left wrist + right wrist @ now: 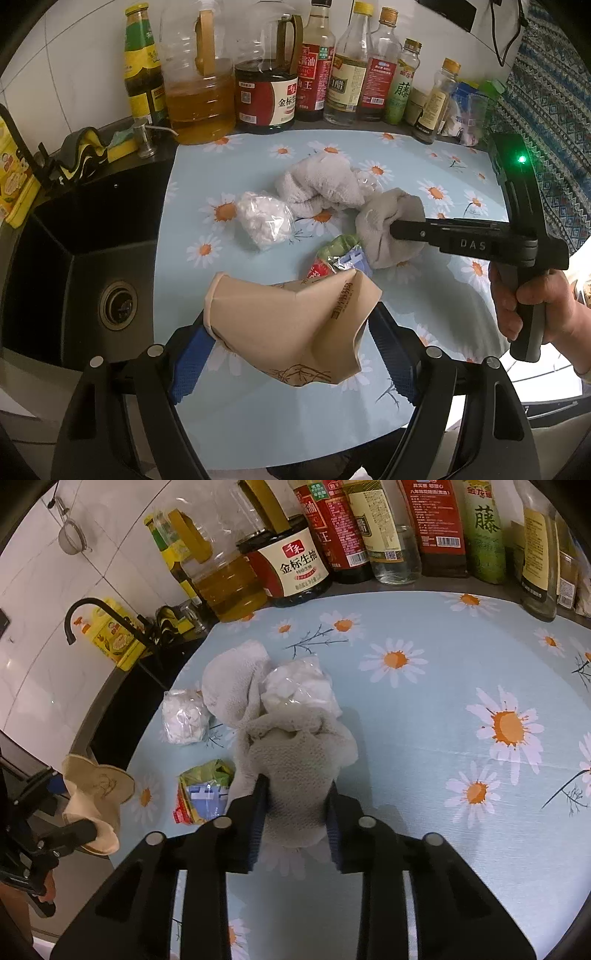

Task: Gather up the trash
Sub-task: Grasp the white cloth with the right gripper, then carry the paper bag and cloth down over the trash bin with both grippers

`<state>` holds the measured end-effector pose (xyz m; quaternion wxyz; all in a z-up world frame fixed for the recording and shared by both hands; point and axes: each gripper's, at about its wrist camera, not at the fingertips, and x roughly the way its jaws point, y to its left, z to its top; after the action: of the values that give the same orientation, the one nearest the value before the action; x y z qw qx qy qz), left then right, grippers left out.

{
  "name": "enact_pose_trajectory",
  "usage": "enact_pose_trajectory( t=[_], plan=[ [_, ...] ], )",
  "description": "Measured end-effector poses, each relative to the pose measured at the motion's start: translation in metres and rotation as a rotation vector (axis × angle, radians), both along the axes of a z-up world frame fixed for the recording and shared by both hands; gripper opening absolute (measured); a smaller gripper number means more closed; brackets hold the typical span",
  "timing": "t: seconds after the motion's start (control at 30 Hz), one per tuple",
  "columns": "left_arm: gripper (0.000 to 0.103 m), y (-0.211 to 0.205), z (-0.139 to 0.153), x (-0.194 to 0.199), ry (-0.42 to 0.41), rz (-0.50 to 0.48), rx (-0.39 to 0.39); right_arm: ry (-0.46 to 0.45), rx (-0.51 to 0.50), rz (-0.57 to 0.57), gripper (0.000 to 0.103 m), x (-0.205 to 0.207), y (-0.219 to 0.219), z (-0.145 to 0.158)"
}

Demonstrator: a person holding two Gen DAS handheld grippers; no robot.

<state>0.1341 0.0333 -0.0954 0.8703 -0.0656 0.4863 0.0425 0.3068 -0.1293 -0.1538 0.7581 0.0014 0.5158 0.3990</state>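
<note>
Left gripper (pixel 291 345) is holding a crumpled tan paper cup (pixel 295 325) between its blue pads, above the daisy-print light-blue mat (pixel 424 173). At two o'clock from the cup, the right gripper (pixel 397 230), gripped by a hand (pixel 532 299), is pinching a grey knitted cloth (pixel 384 221). A clear bag of white scraps (pixel 264 218) is lying at eleven o'clock; a green-red wrapper (pixel 332 258) is sitting just beyond the cup. A black sink (pixel 88 266) is lying at nine o'clock.

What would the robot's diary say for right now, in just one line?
left gripper: shut on crushed paper cup | right gripper: shut on grey cloth | still on daisy mat: snack wrapper, plastic bag
</note>
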Motion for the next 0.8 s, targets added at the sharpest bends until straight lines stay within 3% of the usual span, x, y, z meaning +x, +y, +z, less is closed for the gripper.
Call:
enact_pose_trajectory(
  t=[0.53,0.8],
  plan=[
    [0.079,-0.008,0.011,-0.008,-0.055,-0.066,-0.012,-0.076,0.029,-0.095,0.027,-0.025,-0.036,0.036],
    [0.079,-0.01,0.019,-0.023,-0.094,-0.1,-0.027,-0.1,0.025,-0.134,0.027,-0.058,-0.051,0.051]
  ],
)
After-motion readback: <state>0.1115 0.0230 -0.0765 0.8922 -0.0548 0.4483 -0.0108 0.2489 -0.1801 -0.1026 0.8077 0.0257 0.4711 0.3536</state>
